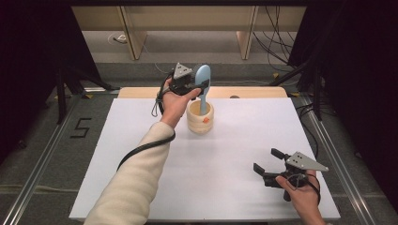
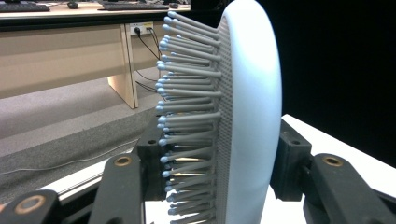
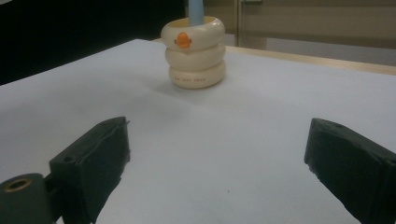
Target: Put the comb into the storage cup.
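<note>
I've got the left gripper [image 1: 199,87] clamped on the hairbrush [image 1: 202,79] — fingers [image 2: 140,177] clenched across its head, one on the bristle side, one on the smooth back. I hold it by the head, not the handle, because the handle has to stay free to go down into the cup [image 1: 200,118]; in the high view the handle end sits inside the cup mouth w/ the brush upright, head at 12 o'clock above it. Looks to me like the placing step is about done, or the lift-out is about to start — can't tell which.

The cup stands at roughly 12 o'clock on the white desk [image 1: 141,154], near the far edge, well apart from my right gripper [image 1: 267,161] at approx 4 o'clock. The right fingers [image 3: 93,163] are released, spread wide over bare desk, nothing between them — I keep that hand parked low and out of the way.

The brush: pale blue, oval paddle head, glossy rounded back, grey cushion w/ rows of grey pins tipped in light-blue balls. Cup is cream, three stacked ring-like bulges, small orange mark on the top ring.
</note>
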Demonstrator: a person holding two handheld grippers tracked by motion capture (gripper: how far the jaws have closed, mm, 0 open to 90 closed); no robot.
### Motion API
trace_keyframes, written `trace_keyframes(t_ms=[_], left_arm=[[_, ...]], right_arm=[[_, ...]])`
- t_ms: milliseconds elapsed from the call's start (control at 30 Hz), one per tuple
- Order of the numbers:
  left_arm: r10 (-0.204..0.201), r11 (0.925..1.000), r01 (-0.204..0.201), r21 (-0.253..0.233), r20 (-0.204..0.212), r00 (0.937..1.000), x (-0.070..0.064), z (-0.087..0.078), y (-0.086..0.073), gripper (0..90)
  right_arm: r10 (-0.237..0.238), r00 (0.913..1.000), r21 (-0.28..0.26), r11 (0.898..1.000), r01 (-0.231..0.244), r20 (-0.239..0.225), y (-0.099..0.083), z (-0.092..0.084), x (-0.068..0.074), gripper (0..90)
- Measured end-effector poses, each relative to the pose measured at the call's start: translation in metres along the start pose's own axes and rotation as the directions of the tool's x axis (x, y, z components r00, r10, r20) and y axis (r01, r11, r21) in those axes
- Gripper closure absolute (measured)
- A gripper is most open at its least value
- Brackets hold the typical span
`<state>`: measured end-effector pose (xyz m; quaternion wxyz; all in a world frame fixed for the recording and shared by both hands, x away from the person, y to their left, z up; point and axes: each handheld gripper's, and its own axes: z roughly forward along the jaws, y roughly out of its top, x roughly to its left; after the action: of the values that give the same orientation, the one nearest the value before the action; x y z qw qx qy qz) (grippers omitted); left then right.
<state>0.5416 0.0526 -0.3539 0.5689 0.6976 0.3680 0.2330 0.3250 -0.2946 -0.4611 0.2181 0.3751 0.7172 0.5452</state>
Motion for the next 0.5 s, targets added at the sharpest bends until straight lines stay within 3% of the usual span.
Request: trace_keyframes(t_ms=[500], left_arm=[[-0.020, 0.9997, 0.020, 0.016, -0.008, 0.9998, 0.0047, 0.0028, -0.0088, 48.9]], right_arm=[[0.001, 1.0000, -0.001, 1.000, -0.001, -0.002, -0.0001, 0.0002, 0.0003, 7.7]])
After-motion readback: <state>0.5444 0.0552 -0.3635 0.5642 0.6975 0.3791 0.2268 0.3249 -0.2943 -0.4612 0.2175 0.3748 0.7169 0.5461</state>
